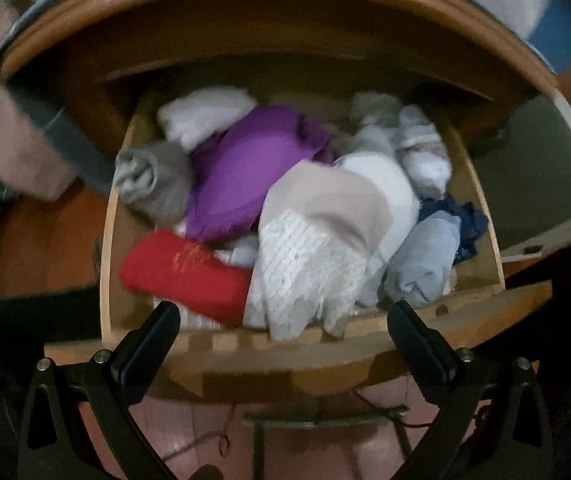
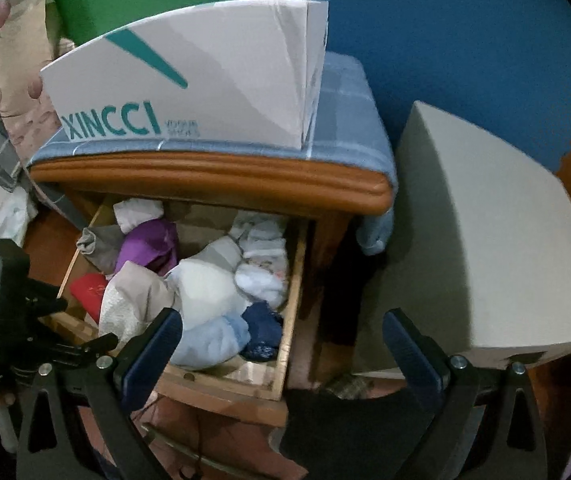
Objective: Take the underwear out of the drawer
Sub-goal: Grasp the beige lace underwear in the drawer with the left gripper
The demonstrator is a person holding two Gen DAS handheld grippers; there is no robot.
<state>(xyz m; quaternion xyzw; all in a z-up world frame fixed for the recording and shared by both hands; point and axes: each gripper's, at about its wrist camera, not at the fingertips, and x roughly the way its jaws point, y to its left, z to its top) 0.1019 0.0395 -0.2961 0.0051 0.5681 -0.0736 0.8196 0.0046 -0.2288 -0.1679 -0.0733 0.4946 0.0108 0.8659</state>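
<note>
The left claw (image 1: 283, 330) hangs spread wide and empty just above the front lip of the open drawer (image 1: 465, 312), its fingers framing the nearest bundles; that stance suits a straight drop onto whatever lies closest. Directly ahead of it sits a beige and white lace garment (image 1: 313, 248) draped over the front edge, with a red folded piece (image 1: 181, 272) to one side and a pale blue roll (image 1: 425, 264) to the other. Further back lie a purple piece (image 1: 245, 172), a grey roll (image 1: 153, 180) and white bundles near the rear wall. The underwear is all inside the drawer, none lifted out.

The right claw (image 2: 283, 344) is also spread and holds nothing. It hovers higher and off toward the drawer's outer corner, half over the gap beside the nightstand (image 2: 213, 176), which probably keeps it clear of the left one's reach. From this view the left gripper's body (image 2: 9, 304) shows at the drawer's near corner. A white shoebox (image 2: 189, 80) stands on the cloth-covered nightstand top, and a grey box (image 2: 485, 240) sits alongside.

The lace garment looks the easiest first grab, though loose fabric may drag neighbours along.
</note>
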